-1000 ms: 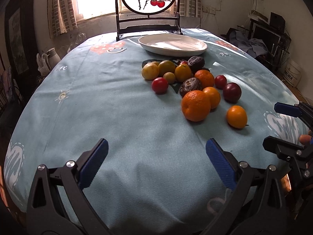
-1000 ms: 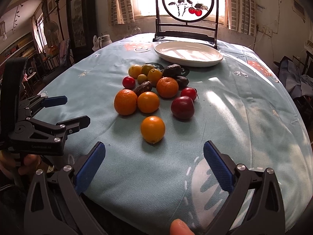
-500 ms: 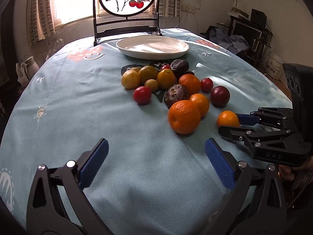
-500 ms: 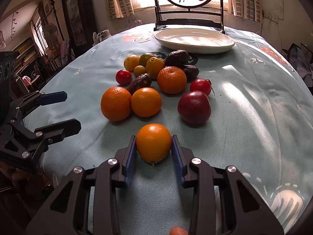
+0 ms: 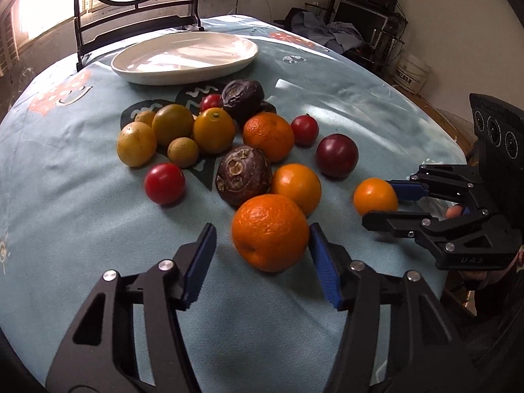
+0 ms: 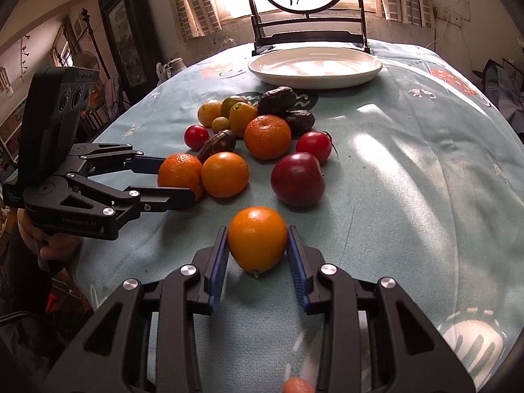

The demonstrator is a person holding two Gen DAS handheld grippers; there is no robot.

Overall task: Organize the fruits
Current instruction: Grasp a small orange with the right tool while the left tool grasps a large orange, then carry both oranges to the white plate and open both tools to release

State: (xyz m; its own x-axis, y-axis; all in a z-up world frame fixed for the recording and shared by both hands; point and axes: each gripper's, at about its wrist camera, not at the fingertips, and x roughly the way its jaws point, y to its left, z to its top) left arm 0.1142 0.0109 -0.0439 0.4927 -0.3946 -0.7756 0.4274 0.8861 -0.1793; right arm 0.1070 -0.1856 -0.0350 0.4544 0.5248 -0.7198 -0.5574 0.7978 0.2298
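Observation:
Loose fruit lies on a light blue tablecloth in front of a white plate (image 5: pixel 183 77) (image 6: pixel 314 82) with nothing on it. In the left wrist view my left gripper (image 5: pixel 261 229) straddles the large orange (image 5: pixel 270 232). Its jaws are closing, the right pad is at the peel and a gap remains at the left pad. My right gripper (image 6: pixel 257 232) is shut on the small smooth orange (image 6: pixel 257 239), which rests on the cloth. That grip also shows at the right of the left wrist view, right gripper (image 5: pixel 383 203) on the small orange (image 5: pixel 375 196). The left gripper (image 6: pixel 175 180) appears at the left of the right wrist view.
Around the large orange sit another orange (image 5: pixel 296 188), a wrinkled passion fruit (image 5: pixel 244 175), a dark plum (image 5: pixel 336 155), red tomatoes (image 5: pixel 164 183) and yellow fruits (image 5: pixel 137 144). A chair (image 5: pixel 137 16) stands behind the plate. The table edge drops off at the right.
My left gripper moved forward over the large orange and its jaws narrowed around it. My right gripper closed on the small orange and stays on it.

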